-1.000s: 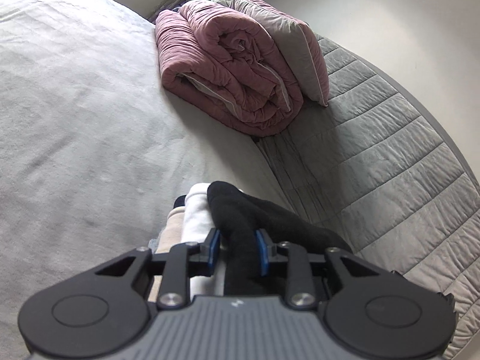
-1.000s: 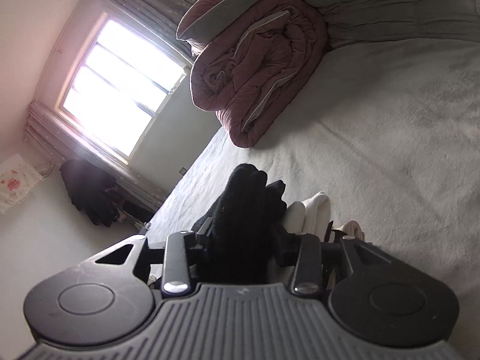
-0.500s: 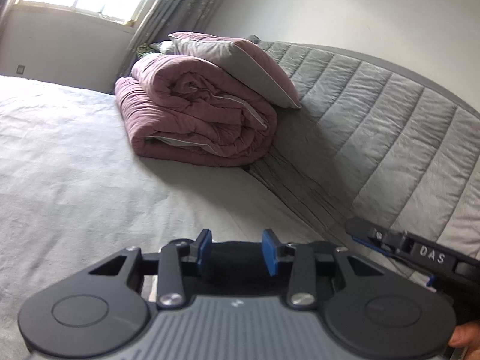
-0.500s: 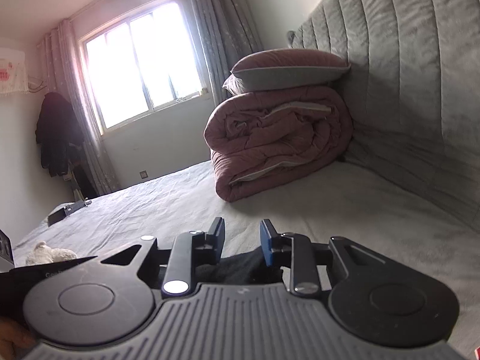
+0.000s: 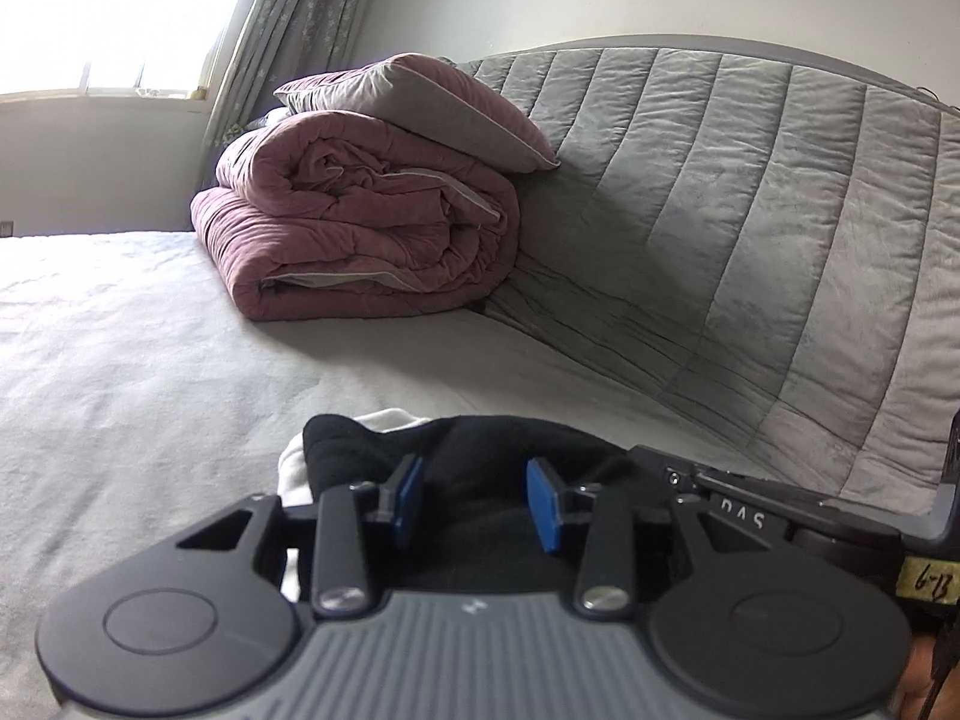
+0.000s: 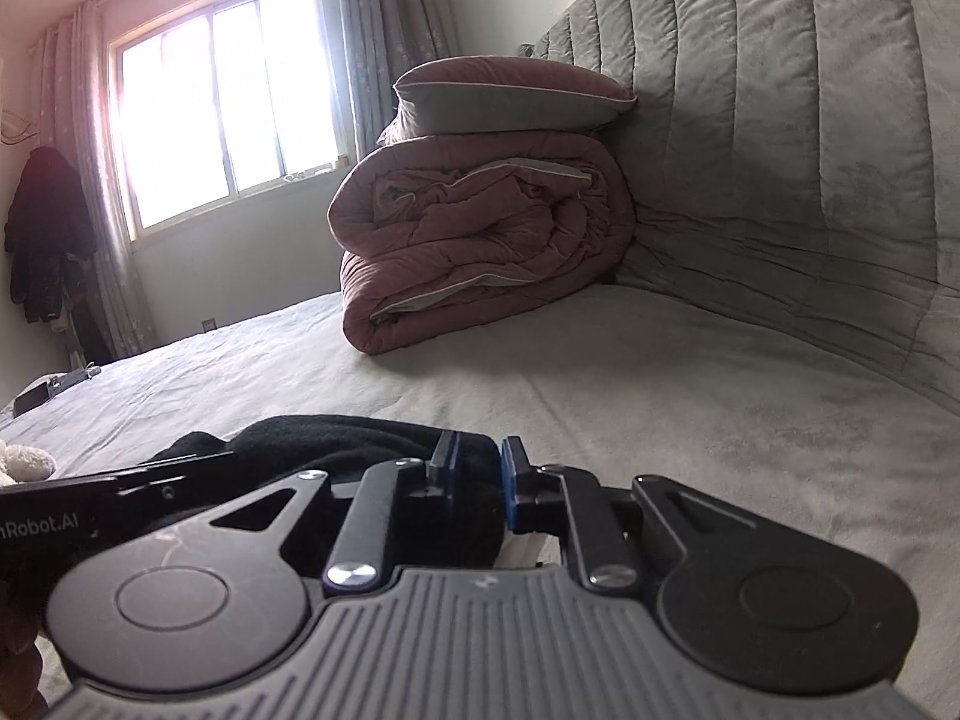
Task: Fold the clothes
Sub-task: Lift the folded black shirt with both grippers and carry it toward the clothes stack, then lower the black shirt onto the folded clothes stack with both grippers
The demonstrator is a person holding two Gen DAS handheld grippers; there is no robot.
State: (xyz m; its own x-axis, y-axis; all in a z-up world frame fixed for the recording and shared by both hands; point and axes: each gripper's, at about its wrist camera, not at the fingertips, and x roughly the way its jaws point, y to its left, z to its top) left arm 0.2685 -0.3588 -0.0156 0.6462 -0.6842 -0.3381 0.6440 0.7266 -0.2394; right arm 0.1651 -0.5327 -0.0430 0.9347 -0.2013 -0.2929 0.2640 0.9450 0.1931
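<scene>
As the black, soft knitted garment (image 5: 480, 480) lies limp on the pale grey bed (image 5: 150, 360), the left hand-held gripper (image 5: 474, 498) is opening around it while the right hand-held gripper (image 6: 480, 483) is closing on a bunched edge, the best hold.

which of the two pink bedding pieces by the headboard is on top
The flat pink pillow with grey piping lies on top; the bulky rolled pink quilt sits beneath it on the bed.

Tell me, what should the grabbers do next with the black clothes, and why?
Probably finish the right gripper's pinch. Its jaws are closing around a fold of the black garment, while the left gripper is opening over it, pads clear. One firm hold seems needed before folding.
</scene>
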